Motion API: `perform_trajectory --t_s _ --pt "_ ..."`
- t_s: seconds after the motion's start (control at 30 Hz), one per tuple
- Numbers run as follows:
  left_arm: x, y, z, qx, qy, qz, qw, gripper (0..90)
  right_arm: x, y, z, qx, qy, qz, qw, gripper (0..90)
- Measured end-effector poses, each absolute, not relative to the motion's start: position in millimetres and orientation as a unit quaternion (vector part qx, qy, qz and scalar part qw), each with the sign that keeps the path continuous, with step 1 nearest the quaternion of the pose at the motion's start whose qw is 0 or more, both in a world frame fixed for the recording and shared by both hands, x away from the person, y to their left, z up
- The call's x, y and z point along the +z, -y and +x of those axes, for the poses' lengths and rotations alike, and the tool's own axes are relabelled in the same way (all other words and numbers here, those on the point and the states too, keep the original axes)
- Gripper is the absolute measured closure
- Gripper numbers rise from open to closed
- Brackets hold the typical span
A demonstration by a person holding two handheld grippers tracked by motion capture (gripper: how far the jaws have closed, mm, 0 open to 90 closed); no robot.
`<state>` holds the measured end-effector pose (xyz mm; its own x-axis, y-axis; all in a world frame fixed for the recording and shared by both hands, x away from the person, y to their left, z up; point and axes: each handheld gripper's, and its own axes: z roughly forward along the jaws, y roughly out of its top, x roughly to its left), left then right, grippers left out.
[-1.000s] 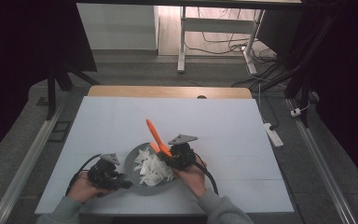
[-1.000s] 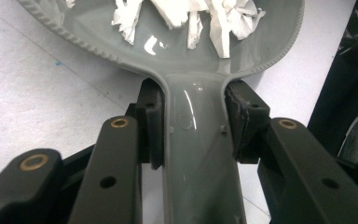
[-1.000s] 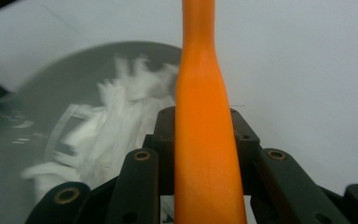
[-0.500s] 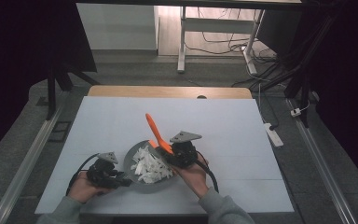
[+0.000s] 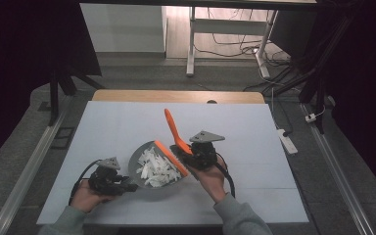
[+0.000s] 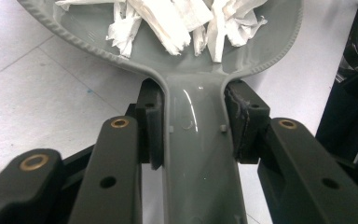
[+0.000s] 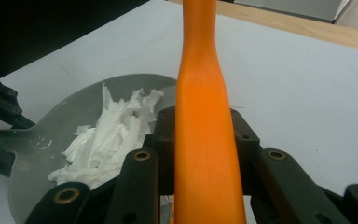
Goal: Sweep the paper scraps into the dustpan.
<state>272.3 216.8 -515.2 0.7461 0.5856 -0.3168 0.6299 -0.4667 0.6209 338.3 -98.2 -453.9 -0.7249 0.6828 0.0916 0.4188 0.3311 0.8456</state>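
A grey dustpan (image 5: pixel 138 155) lies on the white table with a heap of white paper scraps (image 5: pixel 156 166) in it. My left gripper (image 5: pixel 126 186) is shut on the dustpan's handle (image 6: pixel 193 140), whose sides its pads (image 6: pixel 151 126) press. The scraps (image 6: pixel 168 18) lie just beyond, in the pan. My right gripper (image 5: pixel 188 154) is shut on an orange brush; its long handle (image 5: pixel 172 126) points up and away, and its head (image 5: pixel 171 157) hangs over the pan's right rim. In the right gripper view the orange handle (image 7: pixel 205 116) runs up between the jaws, with the dustpan (image 7: pixel 74 112) at left.
The white table top (image 5: pixel 254 147) has a wooden strip (image 5: pixel 176 96) at its far edge. A power strip (image 5: pixel 285 139) lies on the floor to the right. A white desk frame (image 5: pixel 192 39) and cables stand beyond the table.
My right gripper has lifted the orange brush a little, up and to the right; its head now sits at the pan's right rim. The left gripper and dustpan have stayed put.
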Motion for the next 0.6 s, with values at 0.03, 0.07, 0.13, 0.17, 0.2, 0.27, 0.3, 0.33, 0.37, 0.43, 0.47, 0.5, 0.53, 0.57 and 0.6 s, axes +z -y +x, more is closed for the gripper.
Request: perform_trajectory --t_s 0.03,0.07,0.13,0.17,0.2,0.27,0.3,0.33,0.37,0.43,0.47,0.5,0.53,0.57,0.6 --pt "-515.0 -217.1 272.3 -0.029 -0.355 0.856 0.375 61.5 -453.0 99.7 338.9 0.468 -0.801 0.344 0.142 70.3" --pt "-514.8 -217.3 272.2 -0.028 -0.356 0.855 0.376 61.5 -451.9 101.4 339.4 0.469 -0.8 0.346 0.144 70.4" --pt "-514.3 -218.2 272.2 -0.026 -0.355 0.855 0.377 61.6 -450.3 104.8 340.6 0.472 -0.796 0.348 0.145 70.4" --pt "-514.1 -218.5 272.1 -0.025 -0.356 0.854 0.378 61.5 -449.7 106.7 341.4 0.473 -0.795 0.349 0.147 70.4" --pt "-513.8 -218.8 272.1 -0.024 -0.357 0.854 0.378 61.6 -449.3 108.4 342.1 0.475 -0.794 0.349 0.147 70.4" --pt "-513.5 -219.2 272.1 -0.019 -0.362 0.851 0.381 61.6 -448.6 111.9 343.4 0.476 -0.793 0.35 0.148 70.4" --pt "-513.3 -219.4 272.2 -0.018 -0.365 0.849 0.382 61.5 -448.6 113.7 344.0 0.479 -0.793 0.348 0.147 70.4" --pt "-513.3 -219.8 272.4 -0.016 -0.366 0.848 0.384 61.5 -448.6 115.6 344.3 0.481 -0.793 0.345 0.147 70.3" --pt "-513.0 -220.1 272.5 -0.015 -0.368 0.847 0.384 61.5 -448.5 117.6 344.4 0.481 -0.793 0.342 0.148 70.4" --pt "-512.4 -220.8 271.9 -0.011 -0.372 0.845 0.385 61.6 -447.9 122.0 345.0 0.483 -0.793 0.341 0.15 70.4" --pt "-511.9 -221.4 271.6 -0.009 -0.373 0.844 0.386 61.5 -447.5 124.8 345.4 0.486 -0.792 0.339 0.149 70.4" --pt "-511.4 -221.9 271.2 -0.006 -0.374 0.842 0.388 61.6 -447.1 127.4 345.7 0.488 -0.791 0.338 0.149 70.3" --pt "-510.8 -222.4 270.6 -0.002 -0.377 0.84 0.39 61.6 -446.6 129.8 345.8 0.49 -0.79 0.338 0.149 70.4" --pt "-510.4 -222.6 270.1 -0.002 -0.381 0.836 0.394 61.6 -445.9 132.2 345.8 0.492 -0.789 0.337 0.15 70.4" --pt "-510.0 -223.3 270.1 0.001 -0.384 0.834 0.396 61.5 -445.1 134.9 345.4 0.492 -0.788 0.337 0.151 70.4"
